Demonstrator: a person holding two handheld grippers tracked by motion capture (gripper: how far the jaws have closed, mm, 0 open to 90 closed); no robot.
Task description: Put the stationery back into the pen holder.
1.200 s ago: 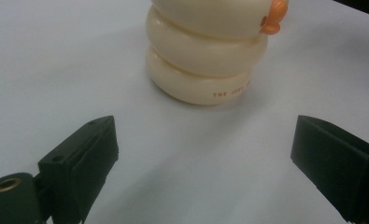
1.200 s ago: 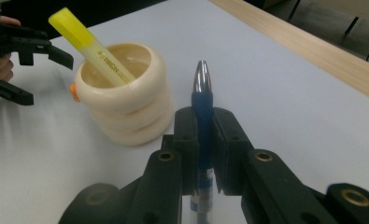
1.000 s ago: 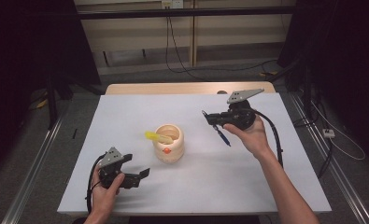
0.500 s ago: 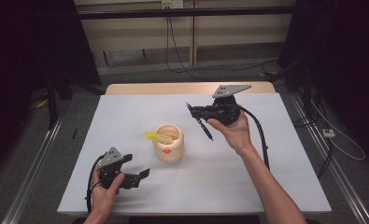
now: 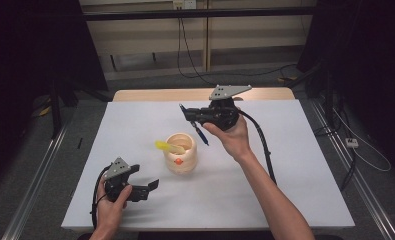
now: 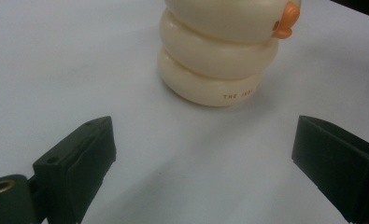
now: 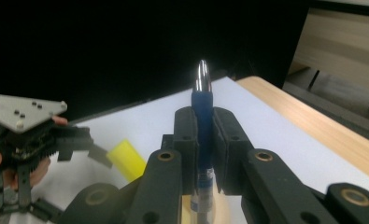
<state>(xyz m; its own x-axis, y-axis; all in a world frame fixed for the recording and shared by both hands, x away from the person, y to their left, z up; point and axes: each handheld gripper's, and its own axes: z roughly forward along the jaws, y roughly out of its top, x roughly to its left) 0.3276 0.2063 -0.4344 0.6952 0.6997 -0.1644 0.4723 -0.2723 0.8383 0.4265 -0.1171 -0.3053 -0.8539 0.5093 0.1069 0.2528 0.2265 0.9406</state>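
Right tool (image 5: 189,114) clamps a blue pen (image 5: 201,135) above the cream holder (image 5: 181,154); left tool (image 5: 152,185) gapes wide nearby.

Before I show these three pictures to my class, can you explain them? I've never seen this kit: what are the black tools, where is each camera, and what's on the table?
A person holds a hand-operated gripper in each hand. One camera looks down from above; one rides on each gripper. On the white table stands a cream duck-shaped pen holder with a yellow highlighter in it. The right gripper is shut on a blue pen, raised beside the holder. The left gripper rests open near the holder.
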